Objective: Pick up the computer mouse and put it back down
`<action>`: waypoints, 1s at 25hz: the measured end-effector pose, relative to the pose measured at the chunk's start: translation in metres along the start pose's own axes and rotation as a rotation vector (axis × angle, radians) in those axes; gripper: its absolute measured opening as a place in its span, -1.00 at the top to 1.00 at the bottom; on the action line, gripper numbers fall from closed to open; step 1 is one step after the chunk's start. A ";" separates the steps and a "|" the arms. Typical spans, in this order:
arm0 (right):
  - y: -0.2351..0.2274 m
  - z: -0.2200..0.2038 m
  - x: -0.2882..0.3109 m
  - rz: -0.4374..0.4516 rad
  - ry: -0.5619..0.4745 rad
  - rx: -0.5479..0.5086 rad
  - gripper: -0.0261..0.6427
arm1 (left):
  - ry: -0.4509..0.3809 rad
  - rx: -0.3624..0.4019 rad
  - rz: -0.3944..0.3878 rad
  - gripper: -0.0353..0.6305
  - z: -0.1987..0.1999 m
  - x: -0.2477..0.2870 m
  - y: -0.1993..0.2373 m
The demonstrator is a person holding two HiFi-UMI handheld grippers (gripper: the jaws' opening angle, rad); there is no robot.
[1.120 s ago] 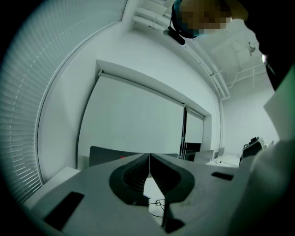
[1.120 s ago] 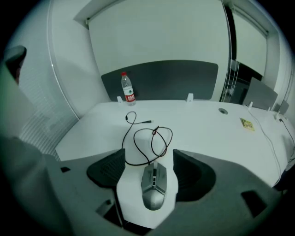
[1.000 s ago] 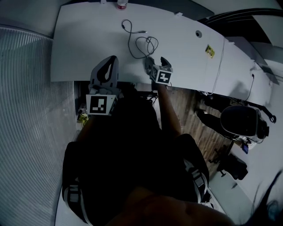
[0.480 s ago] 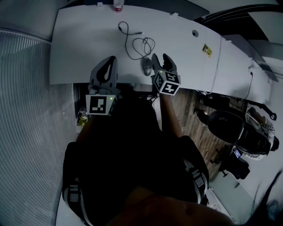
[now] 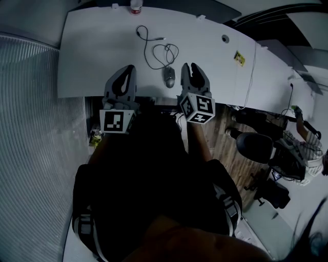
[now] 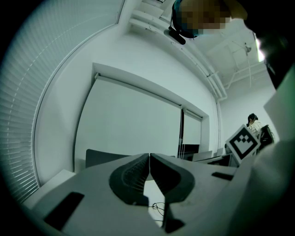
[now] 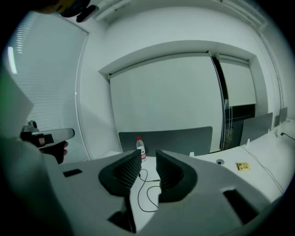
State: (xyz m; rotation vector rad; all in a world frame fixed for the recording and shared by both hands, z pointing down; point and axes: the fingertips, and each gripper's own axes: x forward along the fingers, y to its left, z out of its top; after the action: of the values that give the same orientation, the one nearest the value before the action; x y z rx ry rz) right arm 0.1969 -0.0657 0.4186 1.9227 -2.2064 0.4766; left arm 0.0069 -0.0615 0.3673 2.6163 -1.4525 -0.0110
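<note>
The grey computer mouse [image 5: 169,77] lies on the white desk [image 5: 97,56] near its front edge, and its dark cable [image 5: 159,51] runs away in loops toward the back. My right gripper [image 5: 190,67] hangs above the desk just right of the mouse, clear of it. Its jaws have just been closing and stand open by a narrow gap with nothing between them [image 7: 148,154]. In the right gripper view only the cable [image 7: 143,193] shows; the mouse is hidden. My left gripper [image 5: 128,71] is shut and empty over the front edge, left of the mouse [image 6: 150,156].
A small bottle [image 5: 136,6] stands at the desk's back edge. A round cable hole [image 5: 224,38] and a yellow card [image 5: 239,56] lie to the right. Beyond the desk's right end are an office chair [image 5: 256,146] and a person [image 5: 300,140] on a wooden floor.
My right gripper has let go of the mouse, risen off it and come to its right, with its jaws narrowing. The mouse stays on the desk. The left gripper has kept still.
</note>
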 end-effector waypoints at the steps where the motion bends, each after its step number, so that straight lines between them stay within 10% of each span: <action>1: 0.002 0.004 -0.004 0.001 -0.011 -0.003 0.66 | 0.002 0.001 0.000 0.88 -0.001 0.000 0.000; 25: 0.007 -0.001 -0.034 0.009 -0.051 0.011 0.92 | -0.007 0.022 -0.001 0.88 -0.001 -0.002 -0.014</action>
State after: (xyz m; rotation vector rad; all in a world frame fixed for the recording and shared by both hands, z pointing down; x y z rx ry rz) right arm 0.1949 -0.0334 0.4069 1.9526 -2.2489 0.4477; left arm 0.0175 -0.0524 0.3664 2.6372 -1.4620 -0.0039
